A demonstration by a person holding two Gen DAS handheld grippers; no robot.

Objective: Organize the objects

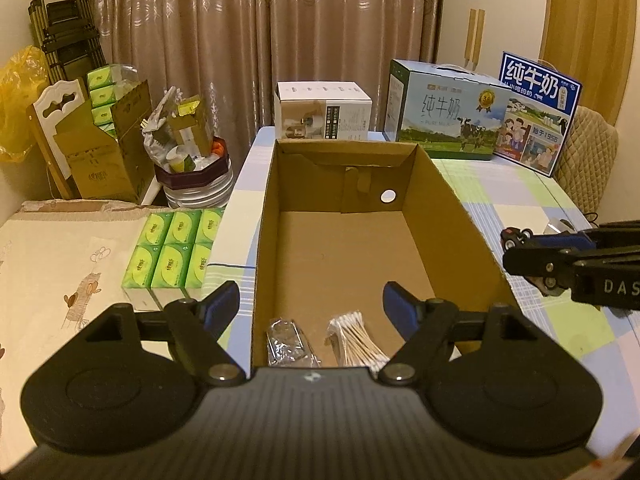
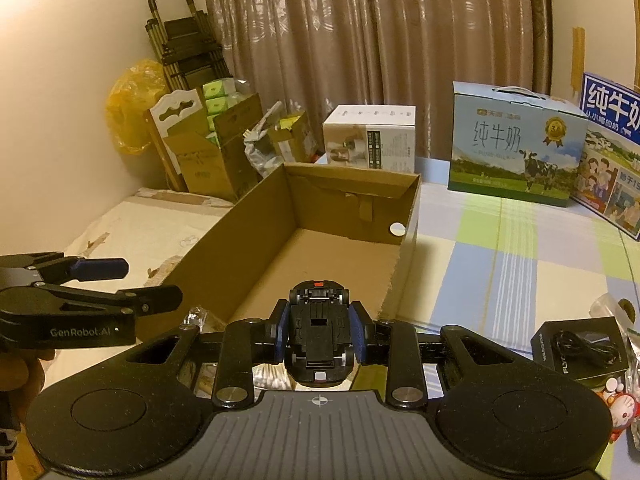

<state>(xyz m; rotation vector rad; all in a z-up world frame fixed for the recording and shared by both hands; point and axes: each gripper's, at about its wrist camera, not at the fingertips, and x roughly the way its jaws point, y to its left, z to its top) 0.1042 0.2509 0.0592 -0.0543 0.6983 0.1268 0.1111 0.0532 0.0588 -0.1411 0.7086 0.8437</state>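
An open cardboard box [image 1: 448, 200] stands on the checked tablecloth; it also shows in the right wrist view [image 2: 256, 224]. Inside at its near end lie a bag of cotton swabs [image 1: 352, 340] and a shiny foil packet [image 1: 286, 342]. My left gripper [image 1: 312, 308] is open and empty above the box's near end; it shows at the left of the right wrist view [image 2: 140, 286]. My right gripper [image 2: 319, 336] is shut on a black toy car [image 2: 319, 332], held above the box's near right corner. The car and right gripper show at the right edge of the left wrist view [image 1: 516, 238].
Milk cartons [image 1: 444, 112] [image 1: 536, 116] and a white box [image 1: 322, 110] stand at the table's far edge. Green tissue packs [image 1: 172, 252] lie left of the box. A black charger box [image 2: 580, 346] and a bagged toy [image 2: 618, 404] lie at the right. Clutter stands by the curtain.
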